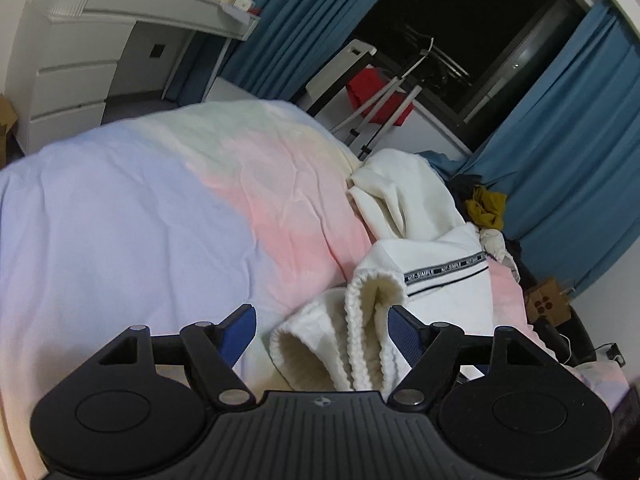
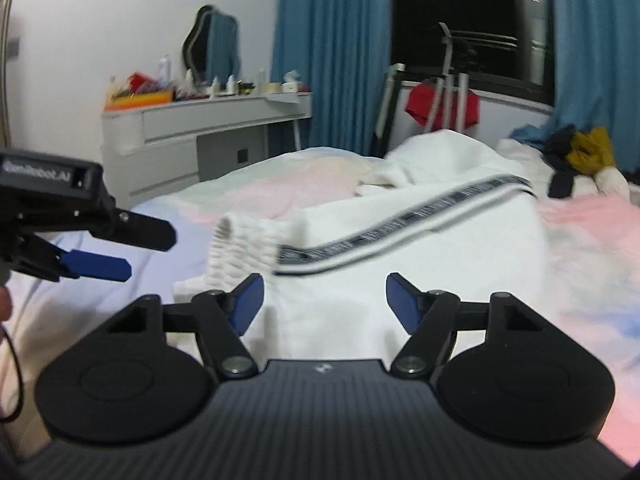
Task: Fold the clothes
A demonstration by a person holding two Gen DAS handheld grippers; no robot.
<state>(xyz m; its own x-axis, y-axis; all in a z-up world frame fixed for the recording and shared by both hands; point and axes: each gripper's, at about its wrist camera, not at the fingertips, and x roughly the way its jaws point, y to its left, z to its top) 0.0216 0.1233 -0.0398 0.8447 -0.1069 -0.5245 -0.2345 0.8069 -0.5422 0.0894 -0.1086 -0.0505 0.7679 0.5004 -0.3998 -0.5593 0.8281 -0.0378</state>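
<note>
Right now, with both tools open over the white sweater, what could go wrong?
The left tool straddles two bunched ribbed cuffs; closing may grab both layers. The white sweater lies crumpled, so folding may trap wrinkles. The right tool view is blurred, making aim uncertain.

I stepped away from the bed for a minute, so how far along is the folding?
Early on. Nothing looks folded: the white sweater with the lettered stripe lies rumpled on the pastel bedspread. In hand: nothing is gripped; the left gripper is open around a ribbed cuff, and the right gripper is open over the sweater. Left: the sweater, plus the pile with a mustard piece.
</note>
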